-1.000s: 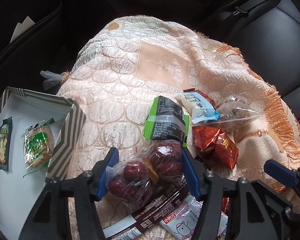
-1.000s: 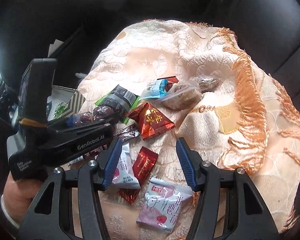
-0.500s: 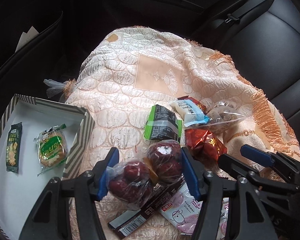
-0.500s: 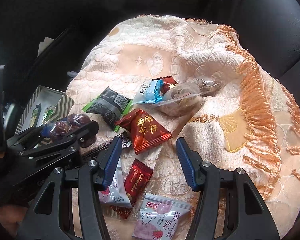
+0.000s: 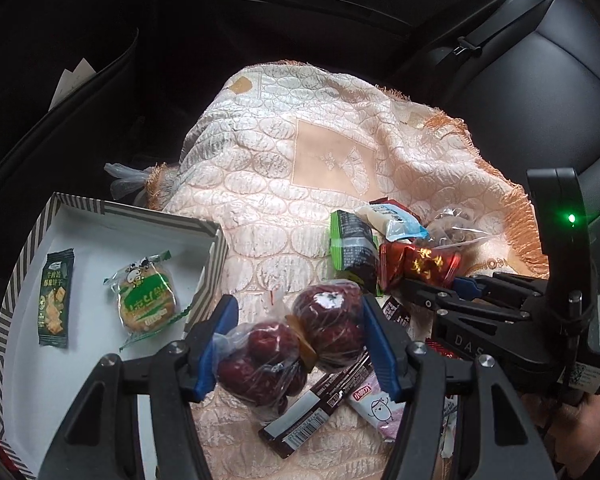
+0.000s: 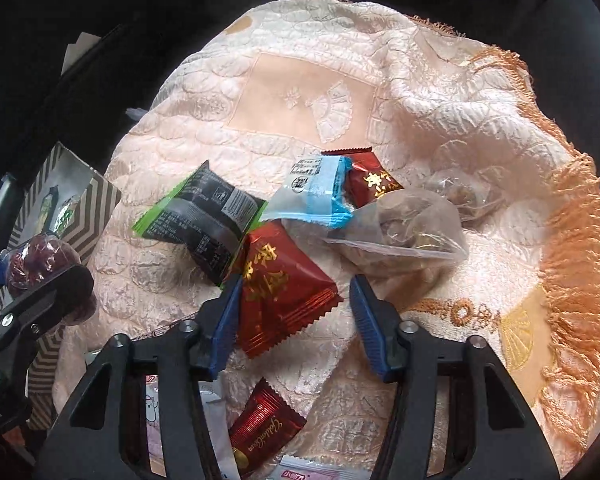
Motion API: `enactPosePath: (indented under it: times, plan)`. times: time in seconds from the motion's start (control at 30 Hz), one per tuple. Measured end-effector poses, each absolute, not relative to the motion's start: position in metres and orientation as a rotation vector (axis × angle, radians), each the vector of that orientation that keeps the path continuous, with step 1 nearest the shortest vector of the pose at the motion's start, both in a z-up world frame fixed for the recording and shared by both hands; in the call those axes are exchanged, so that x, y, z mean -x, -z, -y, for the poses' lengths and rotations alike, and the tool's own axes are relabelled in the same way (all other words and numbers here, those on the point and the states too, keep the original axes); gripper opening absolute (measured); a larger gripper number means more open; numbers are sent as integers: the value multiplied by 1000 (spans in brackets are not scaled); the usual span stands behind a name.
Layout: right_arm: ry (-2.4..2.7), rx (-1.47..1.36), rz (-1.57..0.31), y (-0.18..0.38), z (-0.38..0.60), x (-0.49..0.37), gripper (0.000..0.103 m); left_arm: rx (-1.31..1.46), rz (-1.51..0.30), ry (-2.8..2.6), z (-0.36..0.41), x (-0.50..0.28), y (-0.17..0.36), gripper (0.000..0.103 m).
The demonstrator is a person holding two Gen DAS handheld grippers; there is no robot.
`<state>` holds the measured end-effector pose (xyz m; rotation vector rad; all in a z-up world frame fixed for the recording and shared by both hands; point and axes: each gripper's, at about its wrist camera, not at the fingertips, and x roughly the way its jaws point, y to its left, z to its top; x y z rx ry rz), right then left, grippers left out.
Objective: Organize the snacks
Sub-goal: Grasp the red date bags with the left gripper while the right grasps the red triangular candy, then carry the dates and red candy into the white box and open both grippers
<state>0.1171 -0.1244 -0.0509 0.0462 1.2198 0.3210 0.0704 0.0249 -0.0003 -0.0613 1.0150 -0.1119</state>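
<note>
So we're mid-sort here, 2 things going at once. Our left gripper point(image 5: 296, 344) is clamped on the bag of dates point(image 5: 290, 350), both pads pressing the plastic, and it hangs just right of the box point(image 5: 210, 240), over the cloth point(image 5: 268, 184). The box sits at the left edge of the cloth and already has 2 snacks in it: a green cracker pack point(image 5: 54, 294) on the far left and a round biscuit point(image 5: 146, 298) beside it. Meanwhile our right gripper point(image 6: 296, 322) is closing around the big red packet point(image 6: 282, 286), which lies on the cloth in the middle of the pile, touching the black-and-green pack point(image 6: 206, 220). The left pad looks like it's against the wrapper, but the right pad is clear of it, so no grip yet. Next up, we reckon: carry the dates left over the box wall and let go in the bare patch near the biscuit, and finish the squeeze on the red packet without snagging the cloth or the black pack's corner.
</note>
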Motion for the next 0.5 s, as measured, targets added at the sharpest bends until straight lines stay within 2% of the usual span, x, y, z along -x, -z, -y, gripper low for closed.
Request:
enactPosePath:
  times: [0.03, 0.07, 0.5]
  plan:
    - [-328, -49, -1225, 52, 123, -116, 21, 64, -1014, 112, -26, -70, 0, 64]
    - [-323, -42, -1217, 51, 123, -113, 19, 64, -1012, 111, -26, -69, 0, 64]
    - [-386, -170, -1125, 13, 132, -62, 18, 37, -983, 71, -46, -56, -8, 64]
